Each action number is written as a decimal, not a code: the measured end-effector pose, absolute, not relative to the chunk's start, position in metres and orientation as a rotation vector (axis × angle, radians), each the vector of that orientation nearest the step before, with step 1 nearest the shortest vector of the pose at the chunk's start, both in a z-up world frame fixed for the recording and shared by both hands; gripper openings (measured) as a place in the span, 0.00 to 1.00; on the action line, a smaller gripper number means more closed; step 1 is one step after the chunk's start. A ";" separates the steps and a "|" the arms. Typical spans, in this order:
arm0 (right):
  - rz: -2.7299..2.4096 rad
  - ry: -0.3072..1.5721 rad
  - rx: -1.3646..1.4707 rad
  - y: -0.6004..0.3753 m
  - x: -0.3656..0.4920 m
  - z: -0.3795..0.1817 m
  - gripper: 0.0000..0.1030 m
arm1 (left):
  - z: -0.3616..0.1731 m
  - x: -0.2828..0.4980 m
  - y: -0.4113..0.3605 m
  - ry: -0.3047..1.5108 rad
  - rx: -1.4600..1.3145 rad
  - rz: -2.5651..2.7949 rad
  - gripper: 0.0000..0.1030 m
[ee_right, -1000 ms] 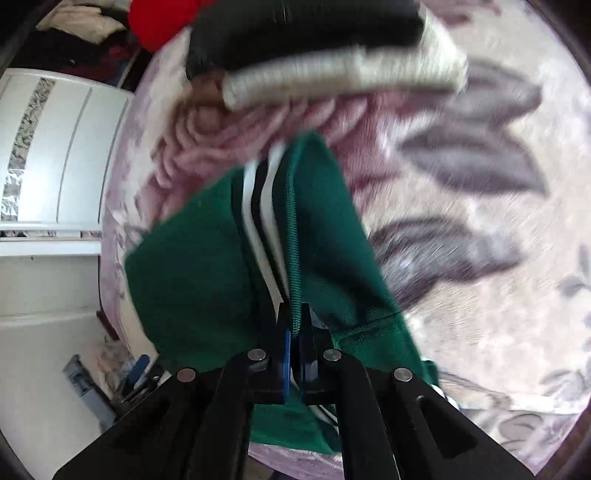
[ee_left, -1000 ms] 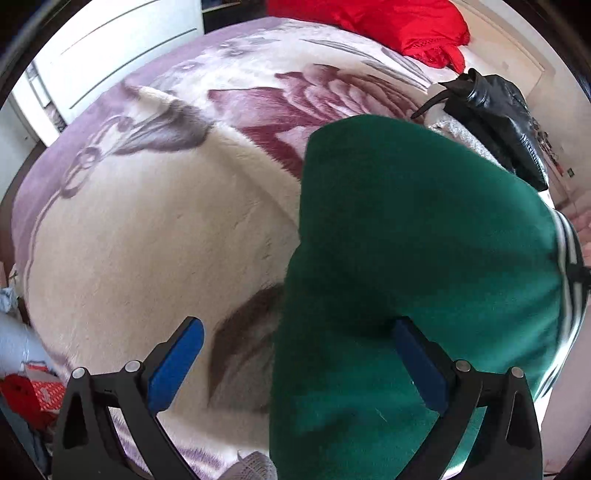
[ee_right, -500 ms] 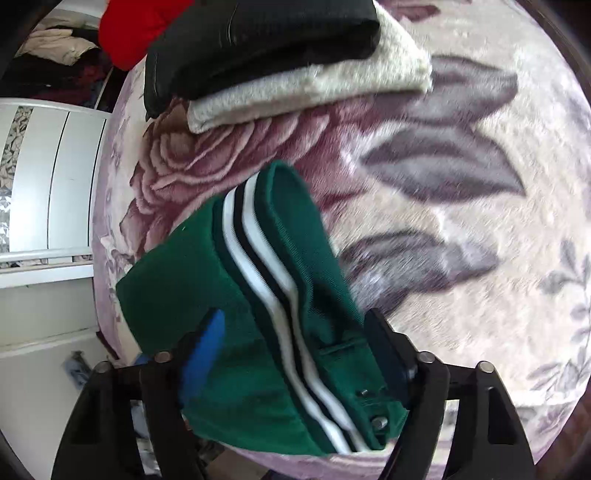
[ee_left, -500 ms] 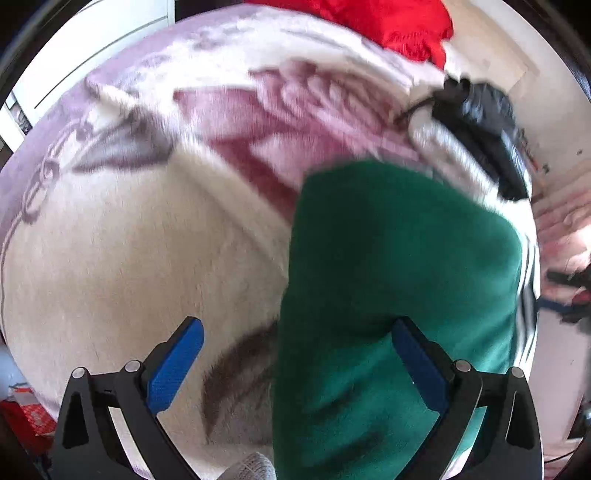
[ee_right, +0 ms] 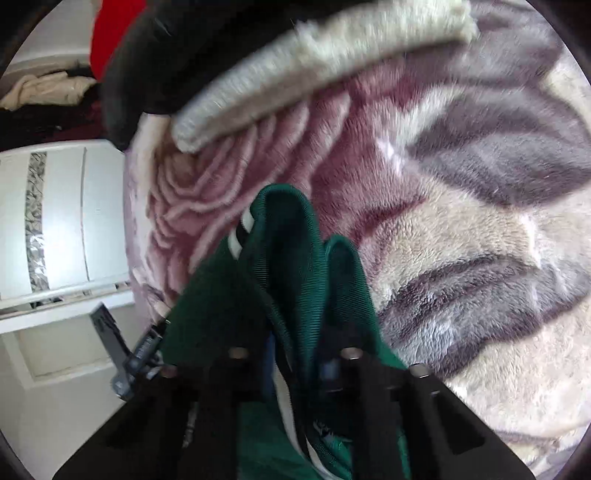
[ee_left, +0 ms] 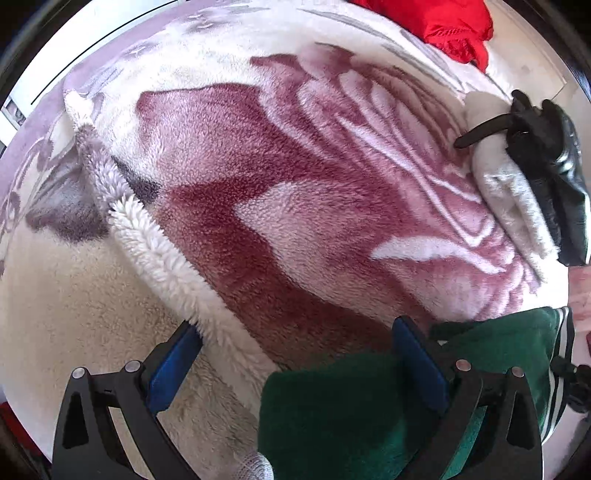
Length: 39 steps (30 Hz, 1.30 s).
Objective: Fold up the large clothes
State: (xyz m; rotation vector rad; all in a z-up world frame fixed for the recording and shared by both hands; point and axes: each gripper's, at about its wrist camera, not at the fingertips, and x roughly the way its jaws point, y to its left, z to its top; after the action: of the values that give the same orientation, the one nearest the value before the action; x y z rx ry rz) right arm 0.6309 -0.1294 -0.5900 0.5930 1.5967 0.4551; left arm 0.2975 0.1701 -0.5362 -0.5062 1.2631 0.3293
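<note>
Hovering low over the bed (ee_left: 74, 314), left gripper (ee_left: 295, 362) spread wide, blue pads (ee_left: 173, 369) clear of cloth. Right gripper (ee_right: 295, 354) pinched on a bunched ridge of the green garment (ee_right: 295, 266), ribbed knit with white stripes, lying near on the plush rose-print blanket (ee_left: 295, 184). Stacked at far right: fuzzy cream sweater (ee_left: 509, 199) under glossy black jacket (ee_left: 554, 166); red fabric (ee_left: 443, 22) beyond.
</note>
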 end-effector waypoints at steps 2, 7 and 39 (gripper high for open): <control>0.402 1.577 0.538 -0.137 0.634 -0.583 0.12 | -0.530 0.300 0.163 1.252 -0.496 0.310 1.00; 0.388 1.728 0.542 -0.136 0.645 -0.622 0.28 | -0.492 0.294 0.146 1.212 -0.367 0.365 1.00; 0.414 1.806 0.389 -0.180 0.530 -0.621 0.21 | -0.505 0.123 0.065 1.307 -0.489 0.581 1.00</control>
State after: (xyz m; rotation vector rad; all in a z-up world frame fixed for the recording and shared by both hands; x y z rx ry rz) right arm 0.5297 -0.1800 -0.6214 0.3894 1.8058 0.4140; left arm 0.1226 0.0647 -0.5048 -0.4892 1.3066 0.5813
